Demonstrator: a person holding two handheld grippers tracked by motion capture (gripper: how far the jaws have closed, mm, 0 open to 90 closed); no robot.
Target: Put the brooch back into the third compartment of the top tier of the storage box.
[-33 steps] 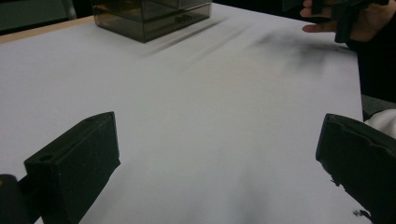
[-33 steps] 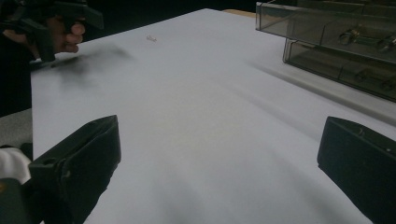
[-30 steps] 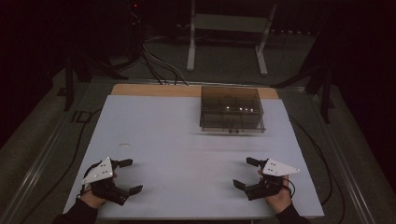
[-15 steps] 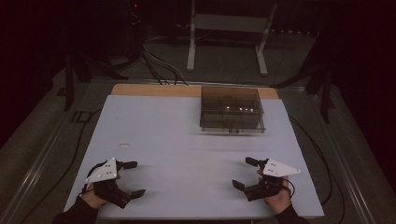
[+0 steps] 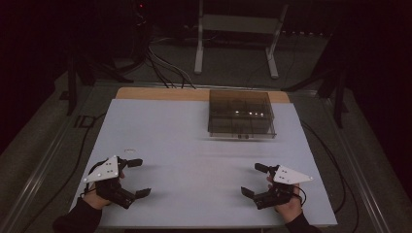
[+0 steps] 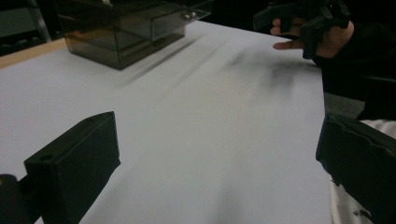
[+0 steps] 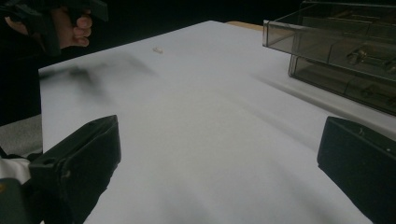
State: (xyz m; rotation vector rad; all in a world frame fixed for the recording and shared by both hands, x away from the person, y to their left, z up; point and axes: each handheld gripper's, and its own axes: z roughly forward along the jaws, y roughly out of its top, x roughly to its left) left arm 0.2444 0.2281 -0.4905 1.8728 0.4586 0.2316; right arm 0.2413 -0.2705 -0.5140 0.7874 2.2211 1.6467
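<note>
A smoky, see-through plastic box [image 5: 241, 115] stands near the far edge of the white table [image 5: 194, 145], right of its middle, just in front of the bare wooden strip along that edge. The right gripper view shows the box [image 7: 345, 51] divided into compartments, stacked in what look like two drawer levels. Small metal parts glint inside, bright specks in the high view, but the tint and the dim light make it hard to say what they are or which compartment each lies in.

The left gripper [image 5: 137, 177] is held low over the near left corner of the table, its jaws spread wide with nothing between them; its own view shows only bare white surface in the gap. The right gripper [image 5: 255, 179] is held over the near right corner, jaws likewise wide apart and empty. Both are well apart from the box.

A tiny pale scrap [image 5: 130, 150] lies on the table near the left edge, just beyond the left gripper; it also shows in the right gripper view [image 7: 158, 49].
</note>
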